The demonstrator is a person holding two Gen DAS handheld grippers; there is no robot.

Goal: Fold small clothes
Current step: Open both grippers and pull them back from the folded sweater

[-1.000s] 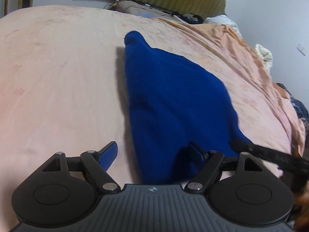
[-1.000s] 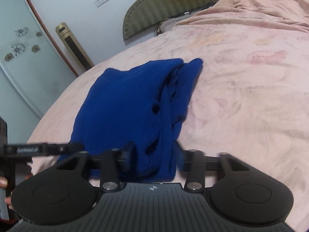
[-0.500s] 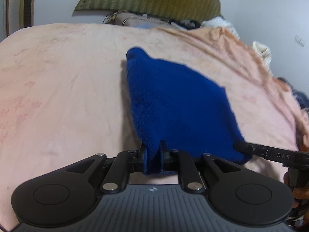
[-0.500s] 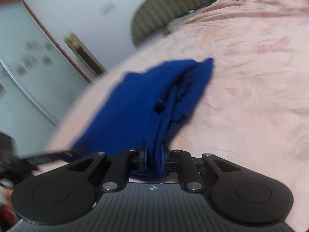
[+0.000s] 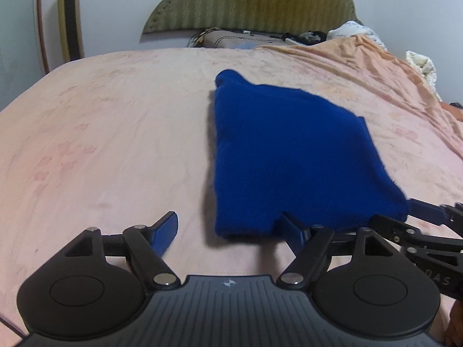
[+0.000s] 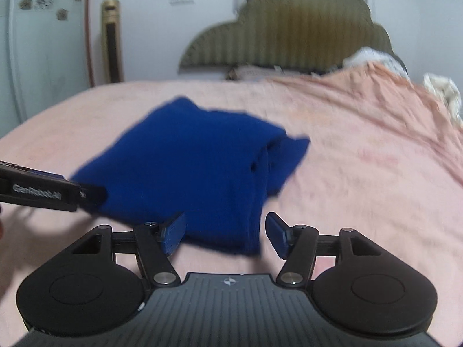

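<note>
A folded blue knit garment (image 5: 289, 156) lies flat on the pink bedspread (image 5: 101, 144). It also shows in the right wrist view (image 6: 188, 167), with stacked layers along its right edge. My left gripper (image 5: 231, 231) is open at the garment's near left corner, holding nothing. My right gripper (image 6: 225, 231) is open with the garment's near right corner between its fingers, not pinched. The right gripper shows at the garment's right corner in the left wrist view (image 5: 425, 225). The left gripper's finger shows at the left in the right wrist view (image 6: 52, 193).
A padded olive headboard (image 5: 254, 3) stands at the far end with a pillow (image 5: 240, 39) below it. A rumpled orange blanket (image 5: 390, 72) and white cloth (image 5: 422, 63) lie on the right. A gold tower fan (image 5: 71, 17) stands by the wall at left.
Both grippers were shut on the garment's near corners half a second ago. Both have now opened and let go. The garment has settled flat and both grippers have pulled back a little.
</note>
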